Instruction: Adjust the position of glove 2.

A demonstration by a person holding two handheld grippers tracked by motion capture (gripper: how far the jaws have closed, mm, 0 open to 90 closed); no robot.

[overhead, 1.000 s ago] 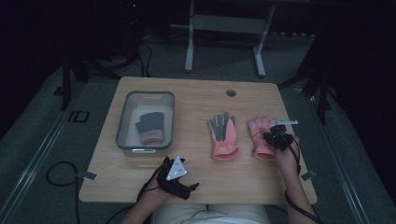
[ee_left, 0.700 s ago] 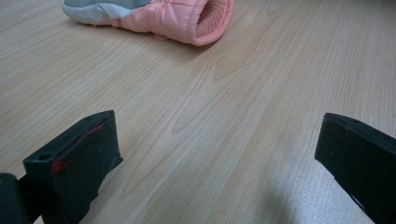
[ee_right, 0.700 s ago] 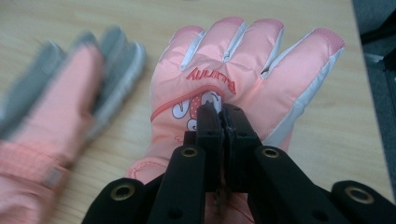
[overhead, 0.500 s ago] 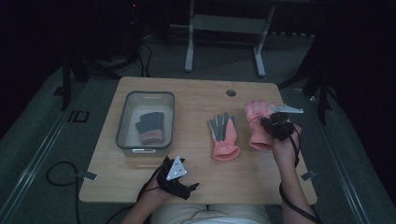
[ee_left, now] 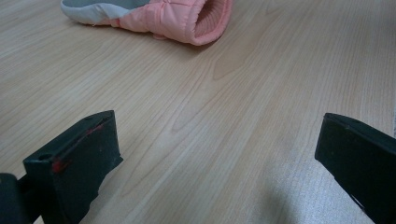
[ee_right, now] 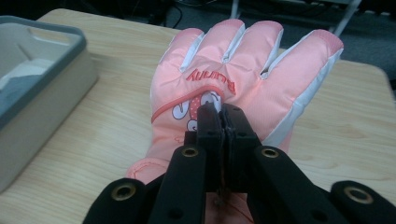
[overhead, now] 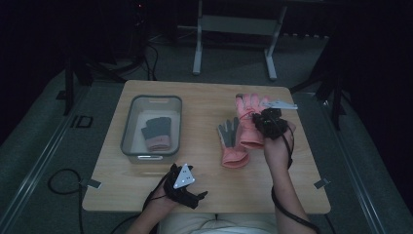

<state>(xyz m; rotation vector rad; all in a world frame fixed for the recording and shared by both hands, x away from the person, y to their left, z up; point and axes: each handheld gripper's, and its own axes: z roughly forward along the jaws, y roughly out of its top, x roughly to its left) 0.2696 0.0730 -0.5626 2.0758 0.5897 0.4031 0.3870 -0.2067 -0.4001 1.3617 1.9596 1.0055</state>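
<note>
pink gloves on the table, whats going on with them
A person works two handheld grippers at a wooden table. The right gripper is shut on a pink glove, holding it off the table. A second pink glove lies beside it, and another glove sits in the grey bin. The left gripper rests open near the front edge.

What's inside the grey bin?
The grey bin holds one glove, dark grey with a pink cuff, lying flat. Whatever sits beneath that glove is covered and cannot be seen.

Two black hand-held grippers, left gripper [overhead: 187, 187] topped by a grey three-cornered plate, right gripper [ee_right: 223, 116] with brass-ringed screw holes, black cables trailing, bare forearms, pale trousers.
</note>
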